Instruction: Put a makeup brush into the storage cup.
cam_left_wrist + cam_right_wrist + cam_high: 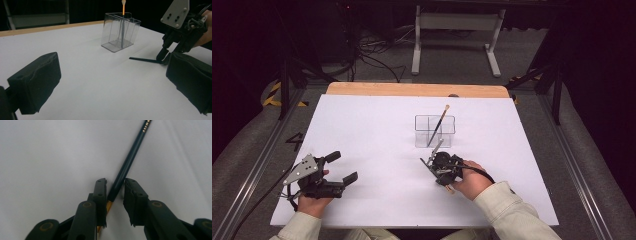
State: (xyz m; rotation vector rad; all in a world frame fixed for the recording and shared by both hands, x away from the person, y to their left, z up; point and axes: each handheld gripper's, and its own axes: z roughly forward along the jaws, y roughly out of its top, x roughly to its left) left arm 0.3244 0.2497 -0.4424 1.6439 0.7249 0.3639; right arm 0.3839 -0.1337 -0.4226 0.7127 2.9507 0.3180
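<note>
The left gripper [343, 167] rests wide open; the right gripper [115, 192] points down, jaws nearly closed.

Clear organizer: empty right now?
No. A brush stands tilted in the clear organizer, its tip sticking out above the rim.

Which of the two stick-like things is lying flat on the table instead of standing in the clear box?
The dark teal pencil, flat on the white tabletop between the right claw jaws. The orange-handled brush stands in the clear plastic box.

You get gold lettering near the top of the dark pencil [130, 157] in the right gripper view, too blurred to read.
</note>
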